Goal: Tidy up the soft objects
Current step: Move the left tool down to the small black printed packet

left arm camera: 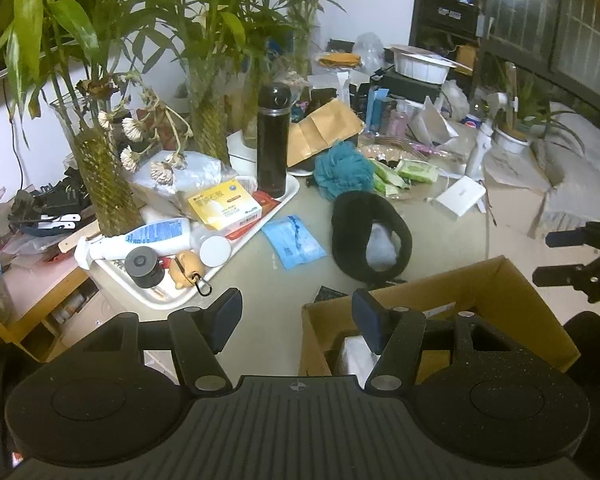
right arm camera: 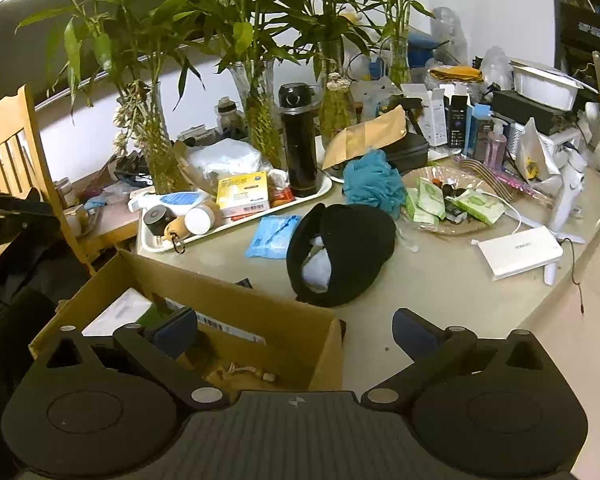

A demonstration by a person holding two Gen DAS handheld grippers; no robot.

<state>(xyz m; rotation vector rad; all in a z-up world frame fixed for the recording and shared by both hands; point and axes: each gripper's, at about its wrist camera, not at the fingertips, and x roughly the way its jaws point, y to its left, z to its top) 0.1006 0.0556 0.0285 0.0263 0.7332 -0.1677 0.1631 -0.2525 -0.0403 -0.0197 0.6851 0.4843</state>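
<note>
A black soft cap (left arm camera: 370,236) (right arm camera: 340,252) lies on the beige table with a pale lining showing inside. A teal bath pouf (left arm camera: 340,170) (right arm camera: 374,182) sits just behind it. A blue soft packet (left arm camera: 294,242) (right arm camera: 274,234) lies to the cap's left. An open cardboard box (left arm camera: 496,284) (right arm camera: 228,304) stands at the near table edge. My left gripper (left arm camera: 296,320) is open and empty, above the box's left corner. My right gripper (right arm camera: 294,332) is open and empty, over the box's right end. The right gripper also shows in the left wrist view (left arm camera: 572,256).
A white tray (left arm camera: 156,300) (right arm camera: 236,224) holds a black flask (left arm camera: 274,140) (right arm camera: 298,140), bottles and a yellow box. Vases of bamboo (left arm camera: 100,176) stand behind. A glass dish of green packets (right arm camera: 448,204), a white box (right arm camera: 520,250) and clutter fill the right. A wooden chair (right arm camera: 16,140) stands left.
</note>
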